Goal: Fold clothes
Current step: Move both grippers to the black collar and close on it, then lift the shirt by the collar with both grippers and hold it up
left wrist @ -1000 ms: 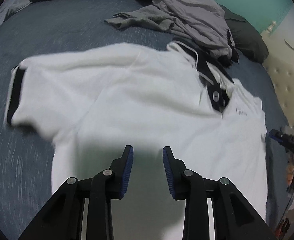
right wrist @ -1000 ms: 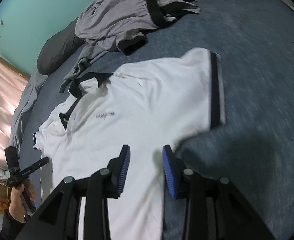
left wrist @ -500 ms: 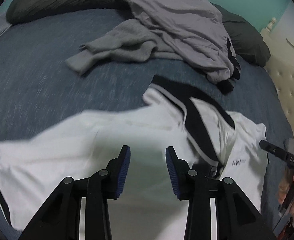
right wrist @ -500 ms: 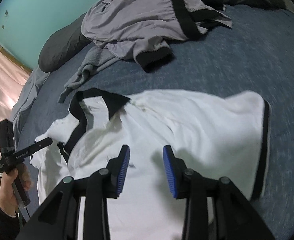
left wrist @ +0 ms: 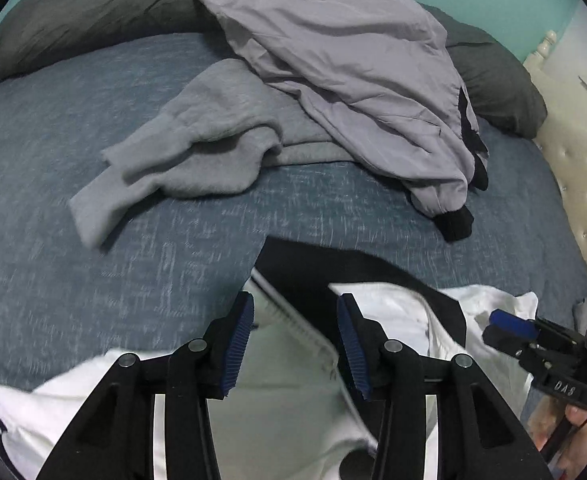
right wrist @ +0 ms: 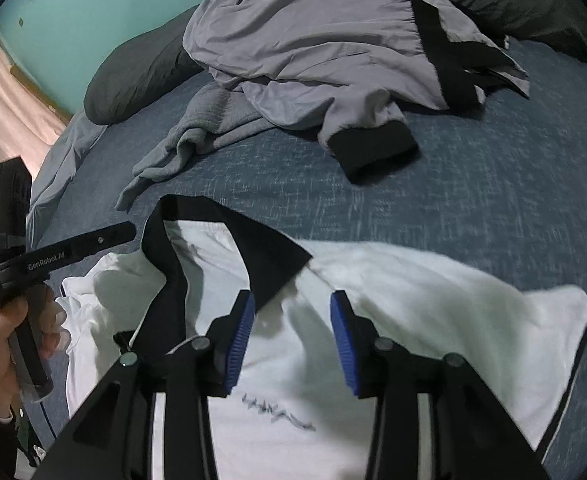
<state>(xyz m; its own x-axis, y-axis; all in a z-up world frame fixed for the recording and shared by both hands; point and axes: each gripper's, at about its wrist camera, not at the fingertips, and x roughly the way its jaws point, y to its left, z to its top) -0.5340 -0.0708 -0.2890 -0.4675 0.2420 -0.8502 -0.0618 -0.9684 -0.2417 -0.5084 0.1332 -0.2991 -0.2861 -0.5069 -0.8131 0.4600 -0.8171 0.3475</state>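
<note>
Lying across the near part of the blue bedspread [left wrist: 173,248], the white polo shirt [right wrist: 433,300] is being cut off by the lower frame edge in both wrist views, so its hem is not being shown. Much of its body is being hidden behind the black gripper frames. A small grey print on the chest [right wrist: 279,414] is too blurred to be read, and the black-trimmed sleeve end [right wrist: 573,364] at the right is being smeared by motion blur. Whether the fabric is being touched by any pad cannot be told from these views.

The left gripper [left wrist: 293,344] is being held with its jaws wide apart above the black collar [left wrist: 313,276] and its ribbed white edge; nothing is being gripped between the blue pads [left wrist: 235,350]. The right gripper [right wrist: 291,338] is likewise being held released, its jaws spread over the chest just below the collar's point [right wrist: 281,264], with nothing clenched. In the right wrist view the left tool is being seen from the side, grasped by a hand [right wrist: 5,320] at the frame's left edge, its tip reaching towards the collar; the hand is partly cropped.

Farther back, a lilac jacket [left wrist: 333,64] with black cuffs is being partly draped over a grey sweater [left wrist: 197,148], so the sweater's full shape is concealed. Dark pillows [left wrist: 85,4] are being clipped by the fisheye rim.
</note>
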